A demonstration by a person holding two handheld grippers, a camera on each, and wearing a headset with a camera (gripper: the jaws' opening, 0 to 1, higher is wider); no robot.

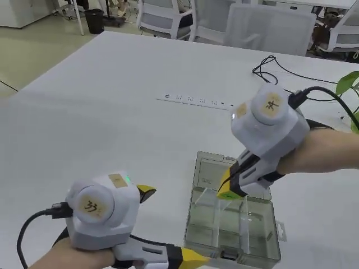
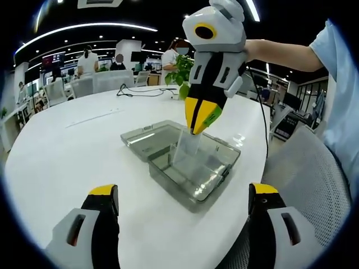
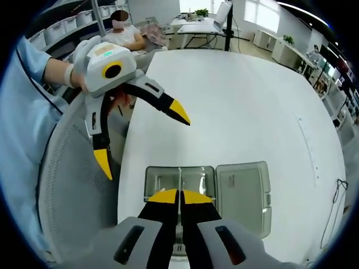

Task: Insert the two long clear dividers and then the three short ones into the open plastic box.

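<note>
Your right gripper (image 1: 227, 188) has its fingers pinched on a clear divider (image 2: 189, 145), held upright over the open plastic box (image 1: 196, 238) on the table (image 1: 112, 112), likely to meet its slots. Your left gripper (image 1: 171, 224) hovers nearby with fingers wide, leaving the box clear.

The bench (image 1: 112, 101) is white; box (image 1: 216, 168) and divider (image 2: 188, 148) are clear, greyish; left tool (image 1: 171, 224) and right tool (image 1: 227, 189) are white, black, yellow-tipped.

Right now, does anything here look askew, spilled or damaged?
Nothing stands out. The plastic box sits flat on the table with its lid open, the right gripper holds a clear divider over it, and the left gripper hangs open nearby. No spill or damage shows.
</note>
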